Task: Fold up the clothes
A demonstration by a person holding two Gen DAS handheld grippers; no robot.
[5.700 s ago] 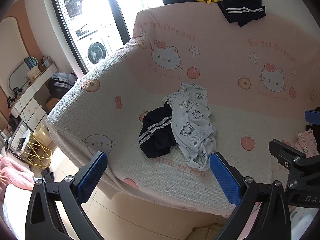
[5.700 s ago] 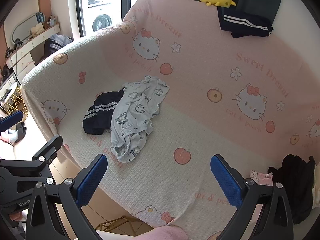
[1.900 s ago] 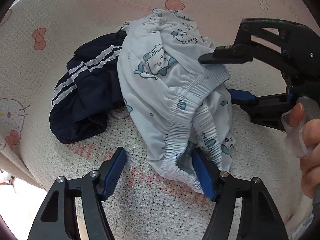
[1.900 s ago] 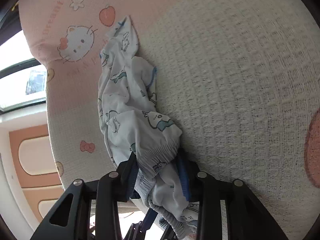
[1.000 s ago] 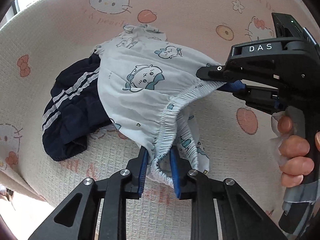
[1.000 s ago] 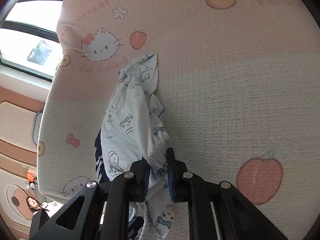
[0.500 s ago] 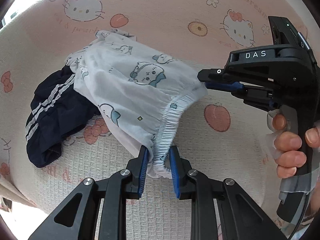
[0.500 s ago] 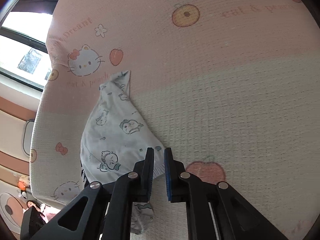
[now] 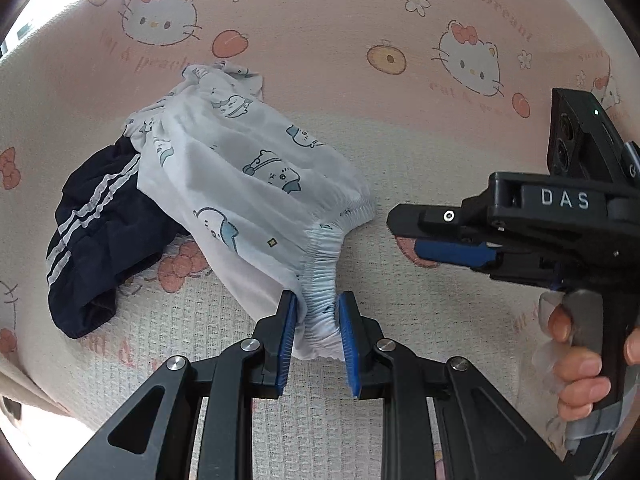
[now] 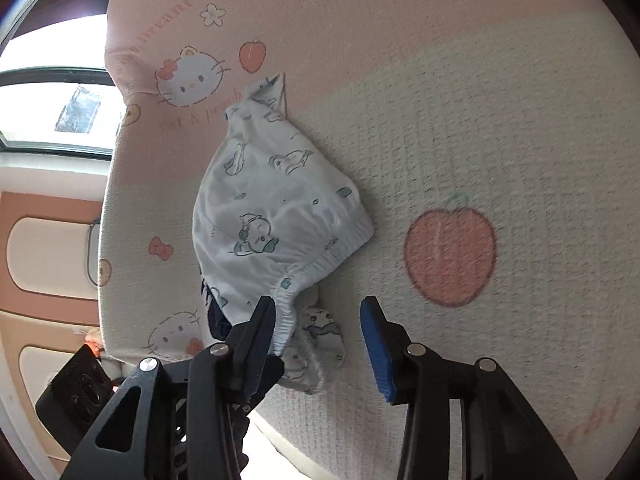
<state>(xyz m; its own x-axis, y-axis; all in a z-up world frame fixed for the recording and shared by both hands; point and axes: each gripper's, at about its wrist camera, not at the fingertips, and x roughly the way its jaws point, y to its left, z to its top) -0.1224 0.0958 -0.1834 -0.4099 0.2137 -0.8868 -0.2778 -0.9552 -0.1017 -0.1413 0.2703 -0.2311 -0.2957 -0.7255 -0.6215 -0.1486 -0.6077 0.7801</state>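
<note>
On the printed sofa cover (image 9: 400,152), just beside the dark striped garment (image 9: 96,236) and partly lying over it, rests the white printed pair of shorts (image 9: 240,184), bunched and not laid flat. The left gripper (image 9: 316,332) is pinching the elastic waistband (image 9: 320,276) at its near end. The right gripper (image 10: 320,344) stands spread, with nothing between its fingers; its tips sit near the far waistband corner without touching. Handling judgement: the fabric is thin, light and limp, so it will sag and crease wherever unsupported; the gathered elastic hem is the firmest hold, best taken at two well-separated points. The left wrist view shows the striped garment, the right gripper from the side and the person's hand (image 9: 580,360) on its handle. The right wrist view alone shows its fingers parted.
</note>
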